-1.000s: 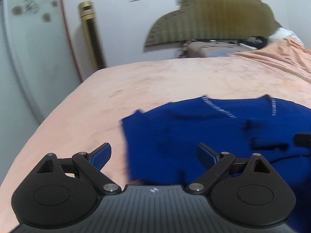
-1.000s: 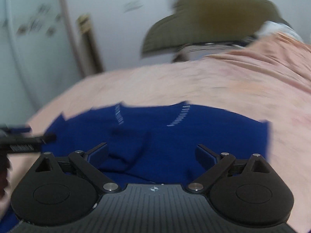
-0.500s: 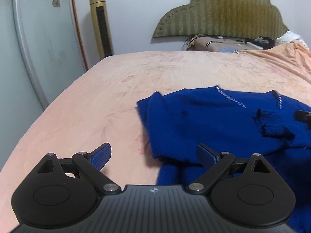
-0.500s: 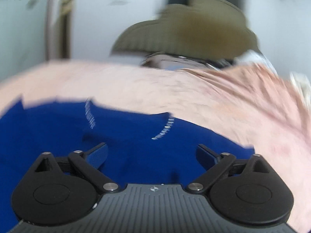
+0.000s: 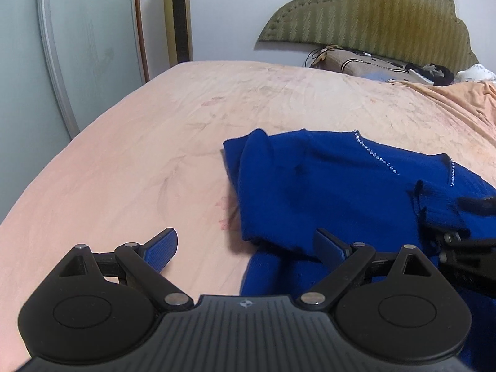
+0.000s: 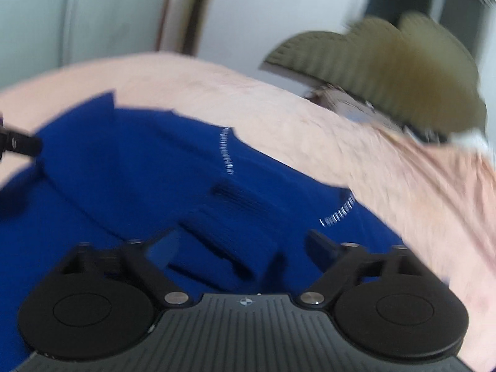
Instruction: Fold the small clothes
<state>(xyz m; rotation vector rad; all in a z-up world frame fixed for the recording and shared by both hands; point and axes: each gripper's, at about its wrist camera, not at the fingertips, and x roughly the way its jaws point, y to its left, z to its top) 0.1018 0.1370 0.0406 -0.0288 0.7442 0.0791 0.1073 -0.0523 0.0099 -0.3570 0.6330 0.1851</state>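
Right now the right tongs (image 6: pixel 241 248) are closing w/ a ribbed cuff (image 6: pixel 229 214) of the blue sweater (image 5: pixel 325 186) between them on the bed (image 5: pixel 155 155), while the left tongs (image 5: pixel 248 245) are hanging open, empty, sweater lying just to their right.

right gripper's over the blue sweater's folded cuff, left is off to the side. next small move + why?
Probably let the right gripper finish closing on the ribbed cuff between its fingers. Its jaws are closing but the pads do not look pressed on it yet. The blue sweater lies rumpled on the peach bedsheet, and the left gripper is open, holding nothing.
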